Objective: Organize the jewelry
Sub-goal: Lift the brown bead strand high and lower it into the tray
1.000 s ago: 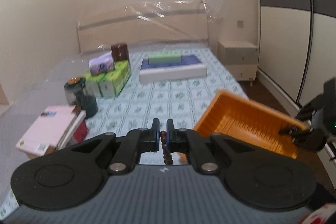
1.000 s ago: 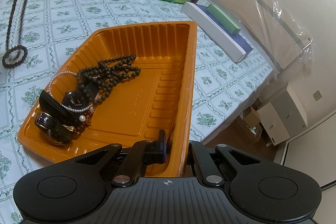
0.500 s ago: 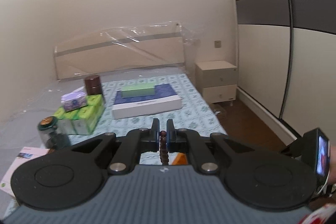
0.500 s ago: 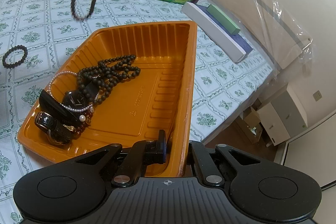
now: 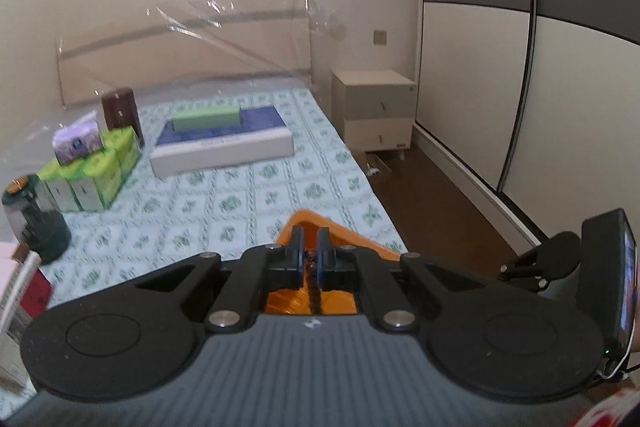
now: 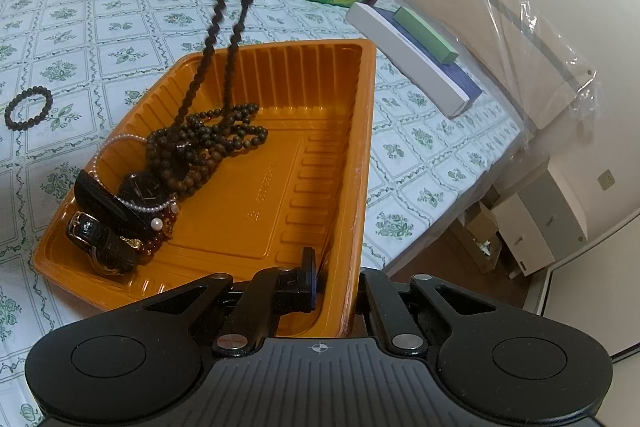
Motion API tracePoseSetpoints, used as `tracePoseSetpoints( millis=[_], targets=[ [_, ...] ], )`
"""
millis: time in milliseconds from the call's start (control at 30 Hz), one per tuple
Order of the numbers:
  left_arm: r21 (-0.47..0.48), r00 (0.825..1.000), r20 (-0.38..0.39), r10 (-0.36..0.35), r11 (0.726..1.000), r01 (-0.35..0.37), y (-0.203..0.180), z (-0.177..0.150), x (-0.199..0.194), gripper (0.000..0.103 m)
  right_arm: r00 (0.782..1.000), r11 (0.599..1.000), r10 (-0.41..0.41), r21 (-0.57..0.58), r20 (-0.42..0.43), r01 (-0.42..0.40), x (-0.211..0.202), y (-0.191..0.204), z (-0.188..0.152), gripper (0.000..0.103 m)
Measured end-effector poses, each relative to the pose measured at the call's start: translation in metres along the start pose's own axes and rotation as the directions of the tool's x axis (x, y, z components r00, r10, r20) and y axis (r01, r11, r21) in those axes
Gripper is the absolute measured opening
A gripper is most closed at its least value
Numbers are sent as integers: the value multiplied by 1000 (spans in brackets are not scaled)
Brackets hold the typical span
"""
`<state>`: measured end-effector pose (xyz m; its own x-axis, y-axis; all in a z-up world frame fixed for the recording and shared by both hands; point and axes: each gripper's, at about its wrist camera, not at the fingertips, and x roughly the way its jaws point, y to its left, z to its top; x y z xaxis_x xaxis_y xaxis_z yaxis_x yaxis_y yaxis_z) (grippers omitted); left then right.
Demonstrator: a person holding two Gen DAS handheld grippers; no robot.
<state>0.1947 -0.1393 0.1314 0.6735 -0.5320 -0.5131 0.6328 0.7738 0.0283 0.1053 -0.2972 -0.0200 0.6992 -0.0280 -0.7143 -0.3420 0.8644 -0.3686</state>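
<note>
Now the left gripper [image 5: 308, 259], jaws clenched on the bead necklace [image 6: 224, 39], has swung it over the orange tray [image 6: 352, 147]; right gripper [image 6: 336, 279] pinches the tray's rim—ready for lowering.

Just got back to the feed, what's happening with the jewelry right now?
A person is sorting jewelry into the orange tray on the bed. The left claw is shut on a long dark bead necklace, which hangs down with its lower end reaching the pile of beads, pearl strand and watches in the tray. The right claw is shut on the tray's near rim, holding it. One bead bracelet lies on the bedsheet outside the tray.
</note>
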Motion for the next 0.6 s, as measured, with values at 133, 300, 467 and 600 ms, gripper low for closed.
tracePoseSetpoints(
  millis=[133, 300, 467, 600],
  targets=[
    [-6, 999, -22, -23, 1000, 23, -4, -1, 13, 5, 1000, 1000, 0, 1, -1, 0, 1, 0, 0, 4],
    [-8, 997, -47, -65, 998, 65, -12, 1, 26, 5, 1000, 1000, 1, 2, -2, -1, 1, 0, 0, 4],
    [-10, 992, -90, -86, 996, 86, -17, -7, 40, 5, 1000, 1000, 3, 5, -2, -3, 1, 0, 0, 4],
    [-32, 987, -133, -94, 995, 91, -15, -20, 51, 5, 1000, 1000, 5, 10, -3, -5, 2, -1, -1, 4]
  ],
)
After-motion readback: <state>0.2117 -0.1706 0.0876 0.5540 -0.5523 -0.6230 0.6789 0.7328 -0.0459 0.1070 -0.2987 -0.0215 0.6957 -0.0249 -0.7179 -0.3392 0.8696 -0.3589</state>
